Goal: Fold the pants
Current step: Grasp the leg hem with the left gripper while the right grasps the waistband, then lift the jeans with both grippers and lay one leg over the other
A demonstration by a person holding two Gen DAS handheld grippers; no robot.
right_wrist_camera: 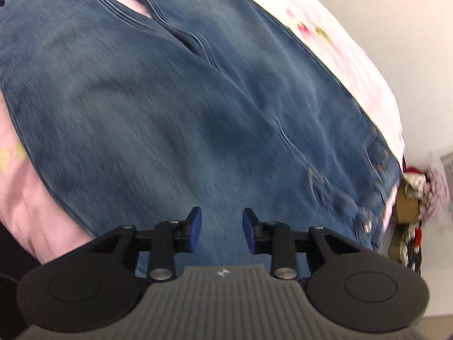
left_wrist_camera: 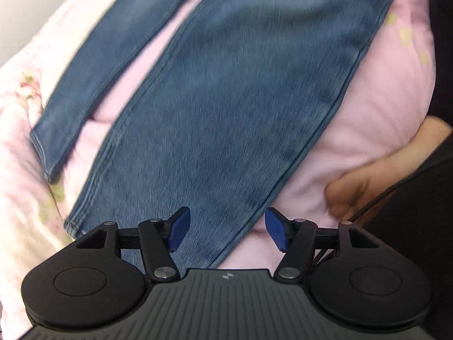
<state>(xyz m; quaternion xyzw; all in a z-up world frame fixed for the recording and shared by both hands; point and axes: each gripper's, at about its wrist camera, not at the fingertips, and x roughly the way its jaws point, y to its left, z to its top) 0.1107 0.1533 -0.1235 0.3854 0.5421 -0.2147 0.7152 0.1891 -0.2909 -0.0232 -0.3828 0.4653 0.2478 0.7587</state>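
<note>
1. The pants [left_wrist_camera: 226, 90] are blue denim and lie spread flat on a pink bedspread [left_wrist_camera: 376, 119], with both legs stretched out and a narrow strip of pink showing between them.
2. In my left wrist view the nearer leg runs down toward me, and its hem end passes beneath my left gripper [left_wrist_camera: 227, 231].
3. My left gripper sits over that lower leg with its blue pads [left_wrist_camera: 178, 229] wide apart, and nothing is held between them.
4. In my right wrist view the seat and waistband end of the pants [right_wrist_camera: 198, 107] fills the frame, and rivets show by the pocket at the right edge.
5. My right gripper [right_wrist_camera: 221, 231] hangs above the denim with its jaws apart, gripping nothing.
6. A bare foot [left_wrist_camera: 351, 195] rests on the bedspread to the right of my left gripper.
7. A pile of clothes [right_wrist_camera: 416, 195] sits past the bed's right edge, against a white wall [right_wrist_camera: 410, 28].
</note>
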